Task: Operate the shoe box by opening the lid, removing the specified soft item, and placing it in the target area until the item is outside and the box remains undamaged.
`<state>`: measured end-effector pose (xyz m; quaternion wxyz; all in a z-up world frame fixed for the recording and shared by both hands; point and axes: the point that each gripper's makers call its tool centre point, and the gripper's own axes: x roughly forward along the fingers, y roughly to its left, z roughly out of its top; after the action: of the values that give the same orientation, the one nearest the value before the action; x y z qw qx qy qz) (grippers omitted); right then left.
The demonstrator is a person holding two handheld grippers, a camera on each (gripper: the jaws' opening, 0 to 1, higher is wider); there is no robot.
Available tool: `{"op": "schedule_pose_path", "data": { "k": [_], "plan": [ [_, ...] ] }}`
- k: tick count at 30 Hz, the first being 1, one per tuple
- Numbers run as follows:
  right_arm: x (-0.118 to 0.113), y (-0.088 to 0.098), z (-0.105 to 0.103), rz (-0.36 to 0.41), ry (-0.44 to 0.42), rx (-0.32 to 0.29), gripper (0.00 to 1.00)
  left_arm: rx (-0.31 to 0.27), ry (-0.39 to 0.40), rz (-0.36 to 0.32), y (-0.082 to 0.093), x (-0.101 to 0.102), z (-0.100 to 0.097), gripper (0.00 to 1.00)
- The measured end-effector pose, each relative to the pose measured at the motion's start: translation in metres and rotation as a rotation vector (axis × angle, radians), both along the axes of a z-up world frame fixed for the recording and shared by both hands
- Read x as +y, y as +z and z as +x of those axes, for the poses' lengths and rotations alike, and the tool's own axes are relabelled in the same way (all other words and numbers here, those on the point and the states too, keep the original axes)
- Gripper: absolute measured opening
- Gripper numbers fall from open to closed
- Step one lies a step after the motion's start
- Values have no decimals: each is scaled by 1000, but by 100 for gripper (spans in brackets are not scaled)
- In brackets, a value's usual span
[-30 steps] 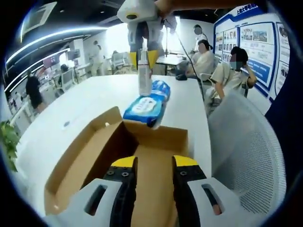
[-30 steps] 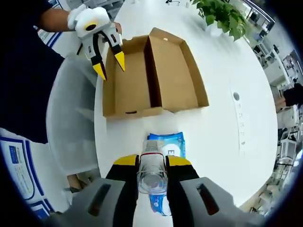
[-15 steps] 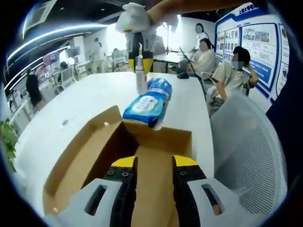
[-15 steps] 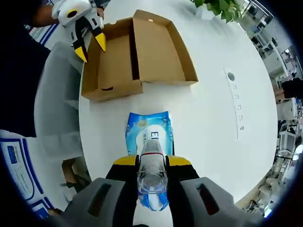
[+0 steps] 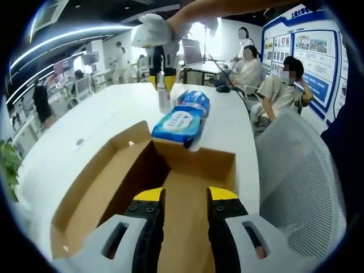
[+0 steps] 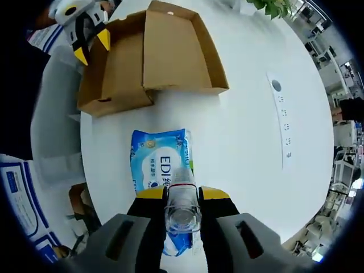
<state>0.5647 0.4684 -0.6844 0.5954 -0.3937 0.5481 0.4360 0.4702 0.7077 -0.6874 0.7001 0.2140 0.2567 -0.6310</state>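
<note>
**Wipes pack out of box, right gripper clamped on a clear bottle**

Counts: one shoe box (image 6: 151, 54), one blue wipes pack (image 6: 158, 170), one clear bottle (image 6: 182, 205), two grippers, one white table (image 6: 250, 142).

Right gripper view: right gripper (image 6: 182, 196) has its yellow-tipped fingers (image 6: 151, 194) closed against the sides of the clear bottle, which stands between them, cap end pointing away from the camera. Directly under it the wipes pack lies flat on the table, printed side up, apart from the box, near its short wall. The box is open and looks empty, lid folded out flat beside the base. Left gripper (image 6: 90, 46) shows at top left, over the box's edge, fingers spread, nothing between them. A mesh chair (image 6: 54, 131) stands against the table edge. A grey strip with a row of ports (image 6: 281, 122) is set in the tabletop, well apart from the box. Green plant (image 6: 278, 7) at the top edge.

Left gripper view: left gripper (image 5: 180, 196) fingers parted a little, gripping nothing, hanging over the brown box interior (image 5: 182, 187). Beyond the far wall, the wipes pack (image 5: 181, 120) and the right gripper (image 5: 160, 62) coming down with the bottle (image 5: 164, 94). This view adds the room: seated people (image 5: 276, 91) at right, a blue notice board (image 5: 310, 45), more desks and people behind.
</note>
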Motion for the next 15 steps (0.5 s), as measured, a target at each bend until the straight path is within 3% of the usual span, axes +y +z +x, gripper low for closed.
{"op": "schedule_pose_path", "data": {
  "k": [9,15],
  "plan": [
    [-5,-8,13,-5,4,-8,19,-7,3,-23,11,-22,2,27],
    [-9,-13,20,-6,3,-19,19,-8,-7,-19,9,-33,-2,27]
  ]
}}
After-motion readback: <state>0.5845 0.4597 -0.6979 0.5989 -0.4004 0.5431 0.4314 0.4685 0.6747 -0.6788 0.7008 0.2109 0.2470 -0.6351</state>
